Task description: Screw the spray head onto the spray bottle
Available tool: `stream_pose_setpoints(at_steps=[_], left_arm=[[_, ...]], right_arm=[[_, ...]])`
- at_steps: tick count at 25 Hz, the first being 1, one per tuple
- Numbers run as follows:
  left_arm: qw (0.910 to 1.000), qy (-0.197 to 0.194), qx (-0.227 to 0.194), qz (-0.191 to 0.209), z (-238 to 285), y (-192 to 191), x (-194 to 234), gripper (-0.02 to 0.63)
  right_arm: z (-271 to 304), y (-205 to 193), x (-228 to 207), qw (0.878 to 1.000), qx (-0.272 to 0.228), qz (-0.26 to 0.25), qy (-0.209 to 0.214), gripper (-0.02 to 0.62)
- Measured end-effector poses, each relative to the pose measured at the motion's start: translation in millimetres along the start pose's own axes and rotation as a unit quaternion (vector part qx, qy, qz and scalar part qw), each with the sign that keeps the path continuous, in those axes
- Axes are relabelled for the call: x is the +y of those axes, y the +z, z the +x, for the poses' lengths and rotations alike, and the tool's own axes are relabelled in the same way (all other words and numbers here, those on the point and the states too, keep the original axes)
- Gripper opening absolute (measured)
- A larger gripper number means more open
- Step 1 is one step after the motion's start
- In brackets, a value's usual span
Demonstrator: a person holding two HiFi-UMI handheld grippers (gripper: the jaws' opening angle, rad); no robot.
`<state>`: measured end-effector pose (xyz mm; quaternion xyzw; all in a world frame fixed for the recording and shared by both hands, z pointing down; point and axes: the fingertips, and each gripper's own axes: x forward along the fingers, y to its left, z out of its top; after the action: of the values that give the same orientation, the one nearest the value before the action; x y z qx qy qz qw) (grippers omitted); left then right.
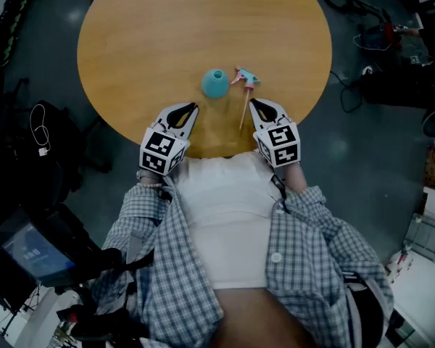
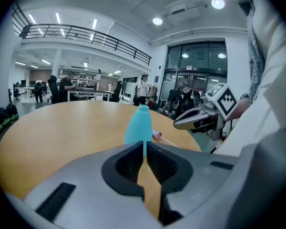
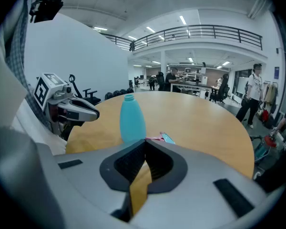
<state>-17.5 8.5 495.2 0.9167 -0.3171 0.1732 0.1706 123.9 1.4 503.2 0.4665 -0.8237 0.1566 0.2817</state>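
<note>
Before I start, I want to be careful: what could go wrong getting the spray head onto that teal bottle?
The bottle stands free, unheld; a push on its neck could tip it. The spray head lies flat, its long tube trailing toward the table edge, and might miss the neck. The left gripper and right gripper are shut and must open first.

The spray bottle [image 1: 215, 83] stands upright on the round table [image 1: 167, 27], towards the person's edge of it. Just right of the bottle lies the spray head [image 1: 245, 78], its tube running back towards the person. Nearer the person than the bottle, the left gripper [image 1: 193, 108] is held slightly to its left and the right gripper [image 1: 251, 103] to its right, beside the tube's end.
</note>
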Motion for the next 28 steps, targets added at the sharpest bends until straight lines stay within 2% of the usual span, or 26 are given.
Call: stream_pose_setpoints(at_steps=[4,5,11,12,14,16,19,22,28], left_arm=[[0.9999,0.007,0.0,0.015,4.9,5.1,6.0,0.01],[0.9999,0.009,-0.003,0.013,6.3,6.5,6.9,0.032],[0.9996,0.011,-0.028,-0.001,22.6,15.0,13.9,0.222],[0.9996,0.006,-0.029,0.0,27.6,15.3,13.6,0.262],[0.9996,-0.009,-0.027,0.006,37.8,13.7,11.3,0.384],[0.9994,-0.021,-0.009,0.027,49.0,7.0,8.9,0.428],[0.9974,-0.026,0.018,0.064,67.9,-3.0,10.5,0.433],[0.9968,-0.024,0.022,0.073,86.2,-3.5,14.9,0.457],[0.9959,-0.022,0.029,0.083,106.3,-4.7,6.1,0.457]], right_arm=[[2.2,2.0,-2.5,1.0,0.006,-0.012,0.006,-0.005],[1.9,1.4,-3.5,1.0,0.008,-0.012,0.006,-0.005],[7.4,7.9,-7.2,1.0,0.01,0.0,0.017,-0.005],[9.2,7.4,-8.6,1.0,0.014,-0.001,0.016,-0.005],[12.6,5.2,-10.6,1.0,0.024,-0.004,0.014,-0.005],[13.6,3.0,-11.5,0.999,0.03,-0.003,0.013,-0.005],[14.5,-1.9,-13.4,0.999,0.038,-0.003,0.012,-0.005],[15.1,-5.8,-15.9,0.999,0.046,-0.002,0.012,-0.005],[1.8,-11.8,-16.1,0.999,0.05,0.0,0.014,-0.005]])
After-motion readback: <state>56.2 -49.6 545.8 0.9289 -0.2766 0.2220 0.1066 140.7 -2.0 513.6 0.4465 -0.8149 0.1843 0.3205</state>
